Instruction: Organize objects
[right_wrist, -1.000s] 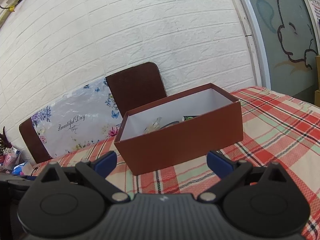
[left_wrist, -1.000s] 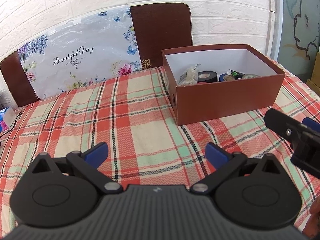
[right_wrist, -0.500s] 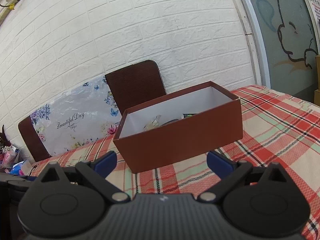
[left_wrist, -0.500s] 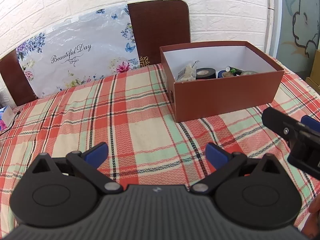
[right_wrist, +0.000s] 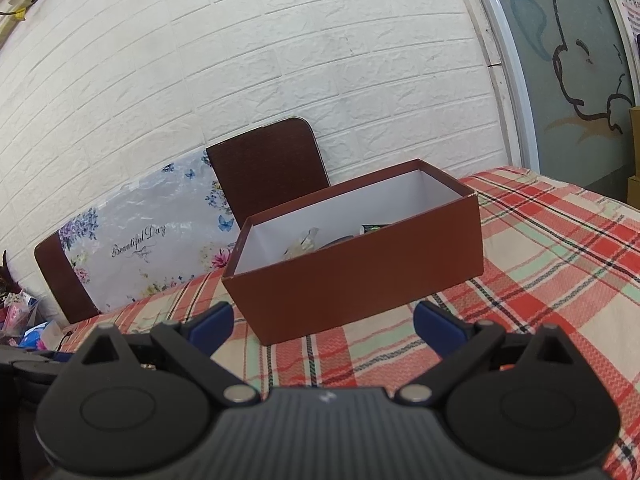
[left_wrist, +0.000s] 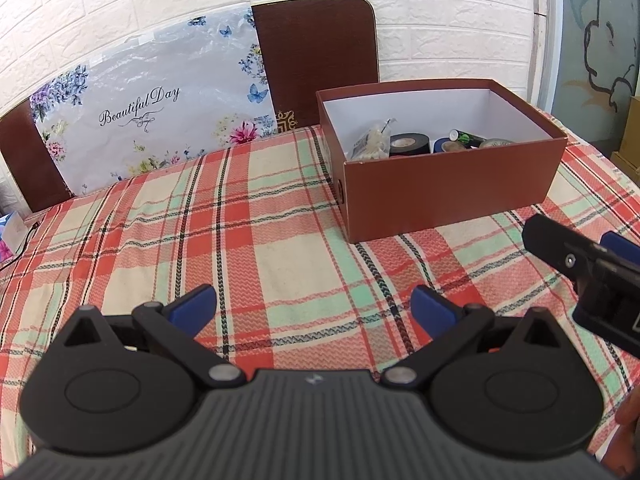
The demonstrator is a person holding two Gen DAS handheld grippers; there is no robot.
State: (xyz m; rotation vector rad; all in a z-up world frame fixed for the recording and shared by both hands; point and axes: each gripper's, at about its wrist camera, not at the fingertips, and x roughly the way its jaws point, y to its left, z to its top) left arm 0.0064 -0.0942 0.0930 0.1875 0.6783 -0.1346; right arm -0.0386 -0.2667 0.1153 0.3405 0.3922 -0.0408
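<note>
A brown open box [left_wrist: 452, 188] stands on the plaid tablecloth [left_wrist: 240, 220] at the far right. Inside lie a clear packet [left_wrist: 370, 142], a black tape roll [left_wrist: 409, 145], a battery [left_wrist: 466, 136] and other small items. My left gripper [left_wrist: 314, 304] is open and empty, held above the cloth in front of the box. My right gripper [right_wrist: 323, 320] is open and empty, close to the box's [right_wrist: 360, 276] near wall; it also shows at the right edge of the left wrist view [left_wrist: 580, 264].
Two brown chair backs [left_wrist: 316, 60] and a flowered "Beautiful Day" sheet [left_wrist: 148, 108] stand behind the table against a white brick wall. Small clutter [right_wrist: 24, 320] lies at the table's far left. A cord [left_wrist: 20, 248] runs along the left edge.
Both grippers have drifted back and up a little, so the box looks slightly lower in both views. Both stay open and empty.
</note>
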